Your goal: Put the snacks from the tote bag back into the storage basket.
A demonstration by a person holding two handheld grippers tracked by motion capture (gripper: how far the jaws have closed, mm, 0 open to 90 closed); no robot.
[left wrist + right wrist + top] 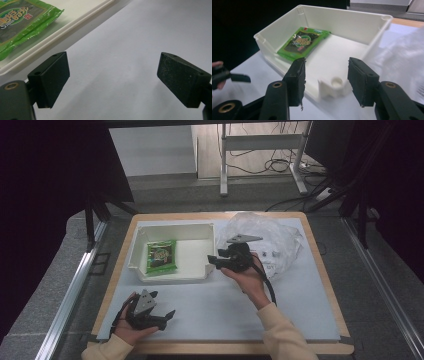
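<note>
A white tray (197, 234) stands at the back left of the table, with a green snack packet (161, 257) lying flat inside it. My right gripper (214, 261) hovers just off the tray's near right corner, pointing left toward it. In the right gripper view its jaws (325, 80) stand open and empty before the tray (342, 17) and the packet (303, 42). My left gripper (164, 303) rests low near the table's front left, open. In the left gripper view nothing lies between its jaws (112, 77); the tray's rim (50, 40) and the packet (22, 22) sit at the upper left.
A crumpled clear plastic bag (275, 237) lies at the back right of the table, right behind my right hand. White table covering (220, 312) spreads between the two hands. A wooden table edge (320, 265) runs down the right side. The left gripper's jaw (238, 78) pokes in at the left of the right gripper view.
</note>
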